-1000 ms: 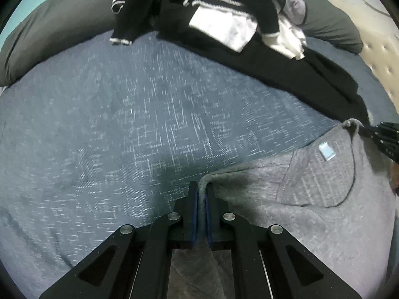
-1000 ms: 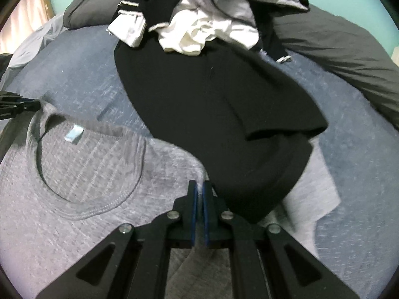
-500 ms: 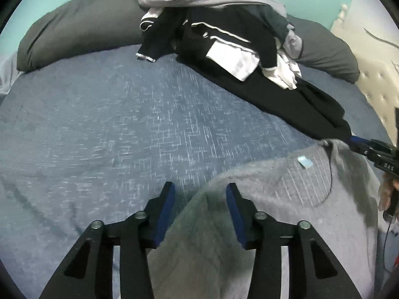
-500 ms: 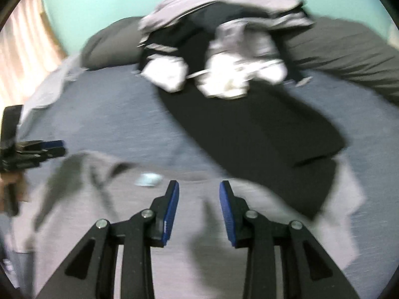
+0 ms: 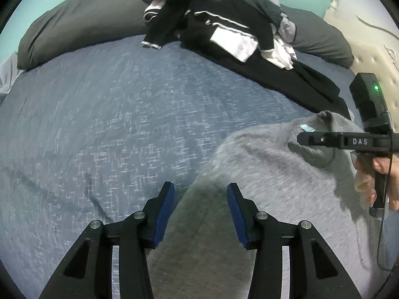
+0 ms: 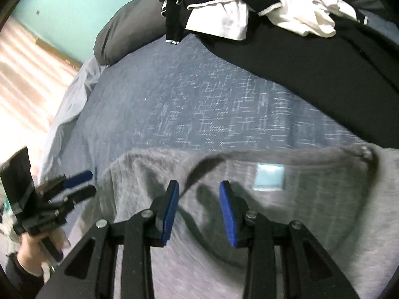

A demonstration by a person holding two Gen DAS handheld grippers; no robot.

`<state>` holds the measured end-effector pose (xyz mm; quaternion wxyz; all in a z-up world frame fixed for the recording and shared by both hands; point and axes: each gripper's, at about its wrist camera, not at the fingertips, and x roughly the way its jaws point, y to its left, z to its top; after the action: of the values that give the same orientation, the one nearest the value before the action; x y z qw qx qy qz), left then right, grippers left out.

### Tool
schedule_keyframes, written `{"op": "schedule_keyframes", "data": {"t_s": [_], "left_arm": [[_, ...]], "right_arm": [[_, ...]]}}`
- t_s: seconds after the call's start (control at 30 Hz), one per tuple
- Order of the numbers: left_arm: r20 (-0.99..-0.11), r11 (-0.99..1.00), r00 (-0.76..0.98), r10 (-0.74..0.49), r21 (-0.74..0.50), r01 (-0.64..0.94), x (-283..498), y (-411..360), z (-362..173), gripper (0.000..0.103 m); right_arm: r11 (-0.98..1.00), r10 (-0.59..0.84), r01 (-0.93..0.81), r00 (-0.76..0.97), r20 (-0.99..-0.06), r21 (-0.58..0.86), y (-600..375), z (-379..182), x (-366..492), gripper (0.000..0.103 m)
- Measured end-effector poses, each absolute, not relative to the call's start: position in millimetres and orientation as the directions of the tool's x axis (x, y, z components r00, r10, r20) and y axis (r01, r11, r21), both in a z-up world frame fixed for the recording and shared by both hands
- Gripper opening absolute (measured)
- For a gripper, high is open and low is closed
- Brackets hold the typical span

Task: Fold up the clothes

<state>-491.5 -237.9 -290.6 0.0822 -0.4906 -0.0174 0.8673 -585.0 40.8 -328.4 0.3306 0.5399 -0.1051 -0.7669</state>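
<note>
Here, a blue bedspread [image 5: 112,137] under the grey shirt [image 5: 261,174]; teal wall [image 6: 74,0], apparently.

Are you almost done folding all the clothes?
Not nearly. The grey shirt lies spread on the bed, still unfolded. Both hand-held grippers, left and right, are open above it, holding nothing. The heap of black and white clothes by the pillows is still waiting.
</note>
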Motion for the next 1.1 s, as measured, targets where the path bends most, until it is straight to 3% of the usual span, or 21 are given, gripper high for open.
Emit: {"op": "schedule_keyframes", "data": {"t_s": [0.2, 0.27, 0.37, 0.63, 0.9, 1.1], "left_arm": [[-0.848, -0.985, -0.503, 0.166, -0.123, -0.117, -487, -250, -298, 0.048], [-0.848, -0.985, -0.503, 0.167, -0.126, -0.116, -485, -253, -299, 0.048], [-0.846, -0.985, -0.504, 0.172, -0.13, -0.117, -483, -256, -299, 0.048], [-0.839, -0.981, -0.509, 0.193, -0.152, -0.122, -478, -259, -298, 0.048], [-0.84, -0.979, -0.505, 0.199, -0.153, -0.132, -473, -261, -301, 0.048], [-0.842, -0.98, -0.501, 0.199, -0.156, -0.128, -469, -264, -302, 0.048]], "right_arm": [[-0.731, -0.644, 0.429, -0.177, -0.745, 0.53, 22, -331, -584, 0.031], [-0.72, -0.657, 0.443, -0.185, -0.731, 0.535, 19, -330, -582, 0.013], [-0.714, -0.664, 0.458, -0.201, -0.72, 0.53, 16, -326, -581, 0.003], [-0.75, -0.642, 0.448, -0.319, -0.697, 0.486, 23, -297, -605, 0.002], [-0.792, -0.58, 0.44, -0.324, -0.747, 0.424, 10, -301, -618, 0.002], [-0.806, -0.579, 0.392, -0.362, -0.731, 0.444, 26, -301, -618, 0.008]]}}
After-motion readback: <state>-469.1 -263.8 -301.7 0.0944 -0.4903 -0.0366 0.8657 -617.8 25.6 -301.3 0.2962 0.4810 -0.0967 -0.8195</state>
